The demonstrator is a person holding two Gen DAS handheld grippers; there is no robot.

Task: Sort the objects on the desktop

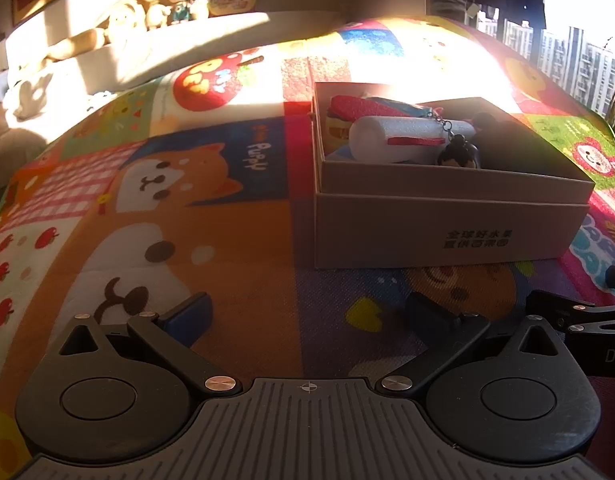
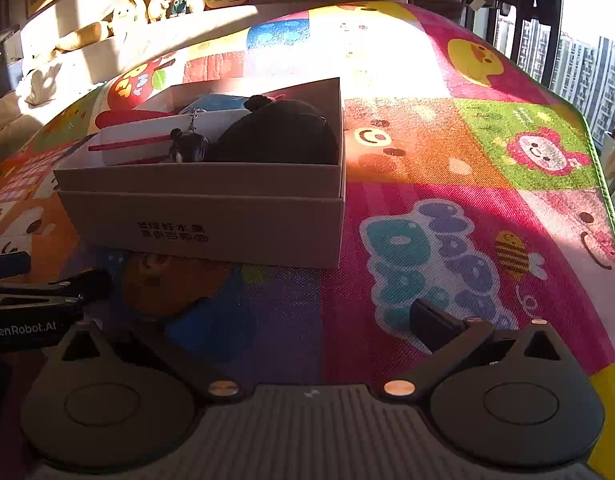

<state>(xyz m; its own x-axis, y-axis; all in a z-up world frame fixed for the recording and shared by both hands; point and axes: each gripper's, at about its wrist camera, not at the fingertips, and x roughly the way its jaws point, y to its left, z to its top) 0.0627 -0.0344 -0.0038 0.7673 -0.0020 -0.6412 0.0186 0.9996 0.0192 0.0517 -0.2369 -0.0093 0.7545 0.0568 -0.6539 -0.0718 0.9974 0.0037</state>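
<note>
A brown cardboard box (image 1: 447, 216) (image 2: 203, 216) stands on the colourful play mat. Inside it lie a white foam roll (image 1: 403, 140) (image 2: 143, 140) with a red stripe, a small dark-haired doll on a keychain (image 1: 459, 156) (image 2: 187, 148), a red item (image 1: 359, 108), a blue item and a black plush (image 2: 279, 132). My left gripper (image 1: 307, 316) hovers open over the mat, short of the box, with nothing between its fingers. My right gripper (image 2: 291, 328) is open and empty too, in front of the box's right corner. Each gripper shows at the edge of the other's view.
The cartoon mat (image 2: 447, 240) stretches around the box on all sides. Behind it runs a pale ledge with several plush toys (image 1: 163, 4) and a picture card. A window with railings (image 2: 579, 64) lies to the right, and strong sunlight washes out the far mat.
</note>
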